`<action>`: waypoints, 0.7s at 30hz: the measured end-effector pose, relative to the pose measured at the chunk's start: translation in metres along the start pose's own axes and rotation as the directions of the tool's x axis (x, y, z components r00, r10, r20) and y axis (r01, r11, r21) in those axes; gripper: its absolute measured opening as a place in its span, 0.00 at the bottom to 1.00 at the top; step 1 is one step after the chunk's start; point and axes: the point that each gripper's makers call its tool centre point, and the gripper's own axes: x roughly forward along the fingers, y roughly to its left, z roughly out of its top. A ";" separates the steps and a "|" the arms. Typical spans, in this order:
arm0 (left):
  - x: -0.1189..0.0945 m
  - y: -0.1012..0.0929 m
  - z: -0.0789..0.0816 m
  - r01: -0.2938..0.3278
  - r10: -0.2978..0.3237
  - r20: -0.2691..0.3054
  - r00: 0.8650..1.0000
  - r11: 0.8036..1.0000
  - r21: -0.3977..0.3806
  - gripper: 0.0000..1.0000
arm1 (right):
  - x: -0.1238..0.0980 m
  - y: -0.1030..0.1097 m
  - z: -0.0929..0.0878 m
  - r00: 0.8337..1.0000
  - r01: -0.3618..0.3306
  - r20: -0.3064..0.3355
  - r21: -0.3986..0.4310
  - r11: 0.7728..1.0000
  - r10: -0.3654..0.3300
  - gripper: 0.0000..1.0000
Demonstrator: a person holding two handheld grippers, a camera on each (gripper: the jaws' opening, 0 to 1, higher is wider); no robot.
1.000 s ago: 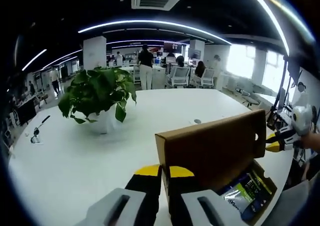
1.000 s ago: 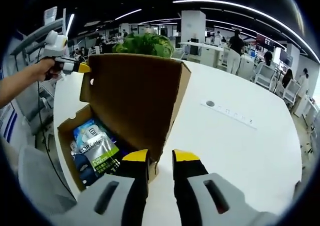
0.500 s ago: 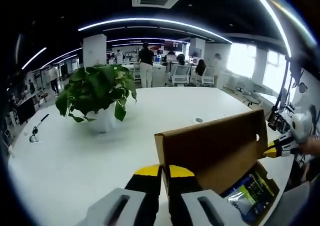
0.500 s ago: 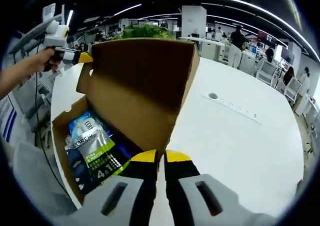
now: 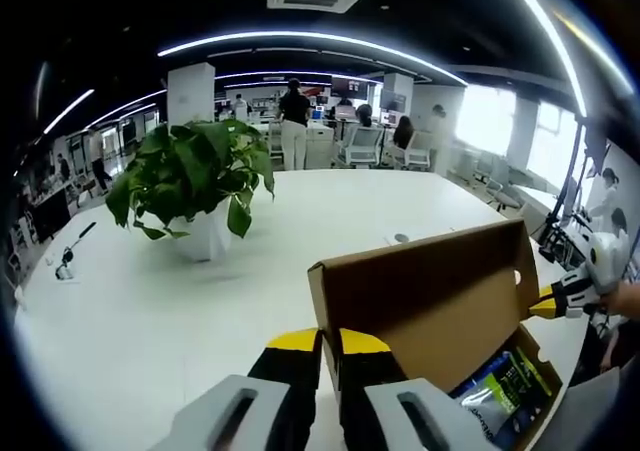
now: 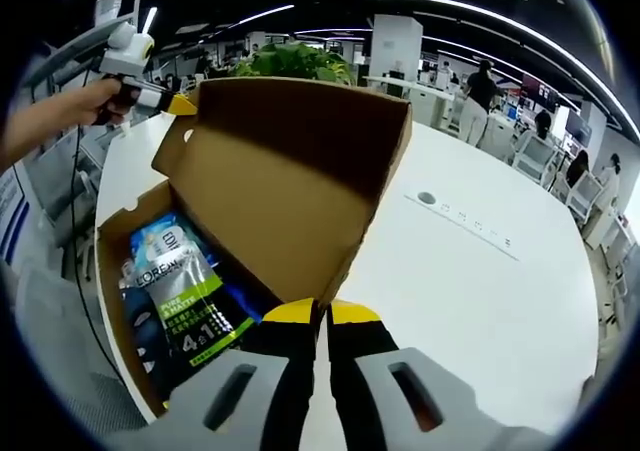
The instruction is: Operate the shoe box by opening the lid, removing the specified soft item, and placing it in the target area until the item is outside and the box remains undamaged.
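The shoe box [image 6: 180, 271] sits open at the near edge of your white table [image 6: 480, 291], its lid [image 6: 290, 181] raised upright, a blue and green pouch [image 6: 175, 296] lying inside. Your right gripper [image 6: 326, 316] has its jaws pressed together at the lid's near corner, and your left gripper [image 5: 329, 343] is likewise closed at the lid's other end. Farther off on the table stands a potted plant [image 5: 190, 186].
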 end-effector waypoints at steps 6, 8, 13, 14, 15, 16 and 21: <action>0.002 0.001 -0.005 -0.003 0.003 0.002 1.000 1.000 -0.011 0.08 | 0.000 0.000 0.001 1.000 0.004 0.002 -0.017 1.000 -0.004 0.01; 0.002 0.001 -0.009 -0.003 0.003 -0.001 1.000 1.000 -0.024 0.10 | 0.001 -0.001 0.002 1.000 0.007 0.001 -0.022 1.000 -0.007 0.01; -0.003 0.000 -0.026 -0.012 0.011 -0.019 1.000 0.999 -0.039 0.11 | 0.003 -0.003 0.002 1.000 0.008 0.001 -0.019 1.000 -0.008 0.01; -0.004 -0.001 -0.029 -0.011 0.010 -0.020 1.000 0.999 -0.046 0.11 | 0.003 -0.003 0.002 1.000 0.007 0.001 -0.016 1.000 -0.007 0.01; -0.004 -0.002 -0.033 -0.008 0.007 -0.024 1.000 0.999 -0.054 0.11 | 0.003 -0.003 0.002 1.000 0.007 0.001 -0.014 1.000 -0.007 0.01; -0.006 -0.004 -0.038 -0.010 0.008 -0.030 1.000 0.998 -0.060 0.11 | 0.003 -0.004 0.002 1.000 0.007 0.001 -0.013 1.000 -0.007 0.01; -0.009 -0.014 -0.059 -0.011 0.007 -0.056 0.998 0.997 -0.071 0.11 | 0.005 -0.004 0.003 1.000 0.008 0.003 -0.007 1.000 -0.008 0.01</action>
